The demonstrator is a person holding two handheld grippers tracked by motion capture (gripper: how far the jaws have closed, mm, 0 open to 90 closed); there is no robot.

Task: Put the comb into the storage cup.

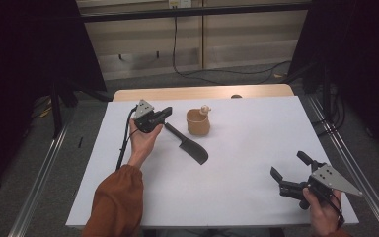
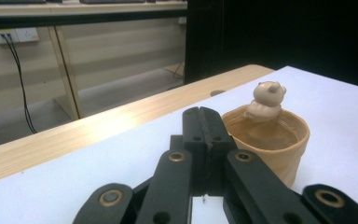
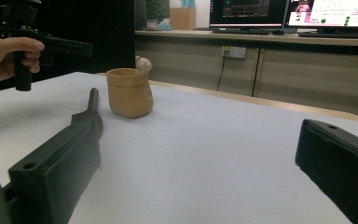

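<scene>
A white table (image 1: 237, 197) is seen from above. Near its far edge, left of centre, the left gripper (image 1: 167, 111) is held with its jaws together, just above the handle of a dark cleaver (image 1: 190, 146). A tan cup (image 1: 198, 122) stands just beside it. Near the right front corner, the right gripper (image 1: 290, 165) is held with jaws spread.

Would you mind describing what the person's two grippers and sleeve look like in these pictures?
Both are black hand-held tools. The left gripper carries a grey three-cornered plate on top and trails a black cable, and its linkage arms show brass-coloured pivot rings in the left gripper view. The right gripper has the same grey plate, with small holes in it, and two blocky black jaws. The left arm wears a rust-orange sleeve gathered at the cuff.
</scene>
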